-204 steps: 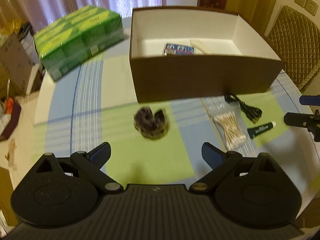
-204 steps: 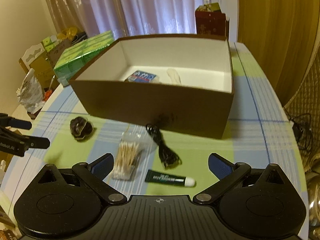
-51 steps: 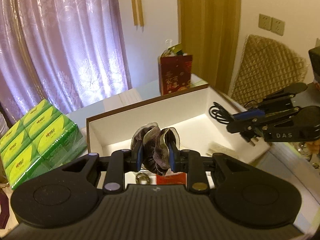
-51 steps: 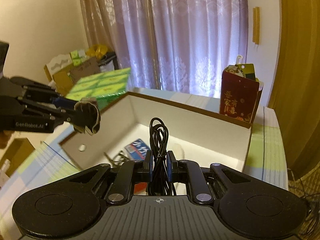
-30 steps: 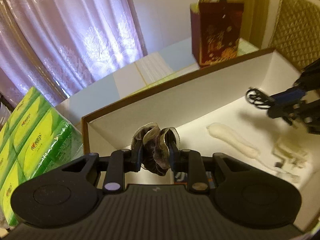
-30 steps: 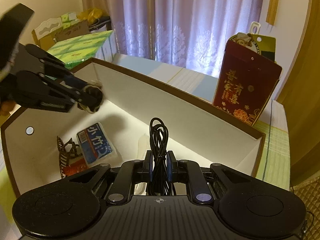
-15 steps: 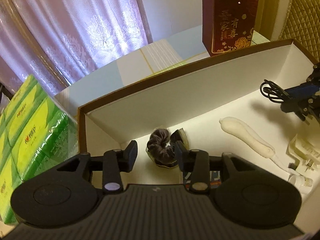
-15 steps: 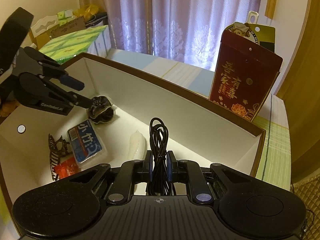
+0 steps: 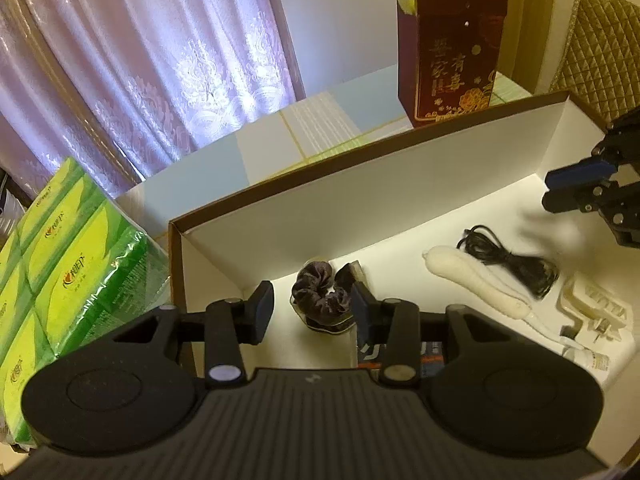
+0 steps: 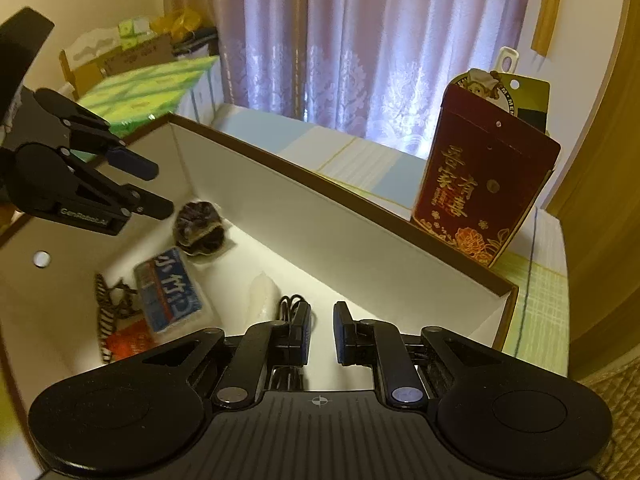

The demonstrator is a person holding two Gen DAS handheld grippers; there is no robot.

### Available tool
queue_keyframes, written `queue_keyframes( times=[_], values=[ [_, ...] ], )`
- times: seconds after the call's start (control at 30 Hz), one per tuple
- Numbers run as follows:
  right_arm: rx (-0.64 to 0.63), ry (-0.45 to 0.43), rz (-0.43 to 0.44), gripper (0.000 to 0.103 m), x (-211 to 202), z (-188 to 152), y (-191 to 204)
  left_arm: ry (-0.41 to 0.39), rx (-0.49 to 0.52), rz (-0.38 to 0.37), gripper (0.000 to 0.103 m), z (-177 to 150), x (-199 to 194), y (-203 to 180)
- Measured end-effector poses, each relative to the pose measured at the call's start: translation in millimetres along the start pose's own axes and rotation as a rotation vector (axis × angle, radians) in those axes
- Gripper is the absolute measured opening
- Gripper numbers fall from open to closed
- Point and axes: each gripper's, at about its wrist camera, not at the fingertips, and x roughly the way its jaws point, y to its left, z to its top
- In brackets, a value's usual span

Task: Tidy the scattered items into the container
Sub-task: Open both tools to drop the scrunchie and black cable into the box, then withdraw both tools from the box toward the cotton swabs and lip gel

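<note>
The left gripper (image 9: 313,309) has its fingers parted and empty, poised above the dark velvet scrunchie (image 9: 320,297), which lies on the white floor of the box (image 9: 360,184) near the far-left corner, at 12 o'clock from the fingertips. The right gripper (image 10: 322,332) also has its fingers spread with nothing between them; the coiled black cable (image 9: 508,258) lies on the box floor below, partly hidden behind its left finger in the right wrist view. The scrunchie is a crumpled brownish-purple fabric ring; the cable is a thin black cord bundled into loops, resting against a long cream-white soft item (image 9: 476,284). The left wrist view alone shows a pale plastic clip-like piece (image 9: 592,312) at 3 o'clock and the full length of the cable. The right wrist view alone shows a blue packet with white characters (image 10: 172,292), a striped hair clip (image 10: 105,320) and a red wrapper (image 10: 128,340) at 9 to 10 o'clock, plus a round hole in the near-left wall. The box has brown outer edges and white inner walls; its far wall runs across at 12 o'clock in both views. Outside it, a red gift bag (image 10: 480,192) stands just beyond the far wall at 1 o'clock, and green tissue packs (image 9: 52,264) sit just beside the left wall at 9 o'clock. Bare floor remains toward the right end of the box.
</note>
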Motion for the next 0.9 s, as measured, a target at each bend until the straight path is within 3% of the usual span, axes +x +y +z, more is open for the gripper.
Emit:
queue_keyframes(
  times=[0.13, 0.17, 0.2, 0.27, 0.47, 0.63, 0.9],
  values=[
    [-0.003, -0.032, 0.028, 0.018, -17, -5, 7, -0.02, -0.015, 0.001, 0.058, -2, -15, 0],
    [0.001, -0.044, 0.025, 0.048, -23, -7, 9, -0.026, -0.017, 0.006, 0.065, -3, -20, 0],
    [0.009, -0.072, 0.004, 0.101, -30, -9, 12, -0.034, -0.02, 0.007, 0.067, -4, -26, 0],
    [0.017, -0.152, -0.004, 0.103, -45, -12, 18, -0.055, -0.024, 0.005, 0.075, -6, -37, -1],
    [0.064, -0.201, 0.028, 0.103, -76, -17, 37, -0.134, -0.037, -0.012, 0.094, -21, -85, -8],
    [0.147, -0.213, -0.02, 0.103, -96, -30, 42, -0.16, -0.059, -0.01, 0.102, -38, -122, -16],
    [0.237, -0.219, -0.119, 0.103, -130, -59, 67, -0.188, -0.111, 0.008, 0.102, -65, -168, -22]
  ],
)
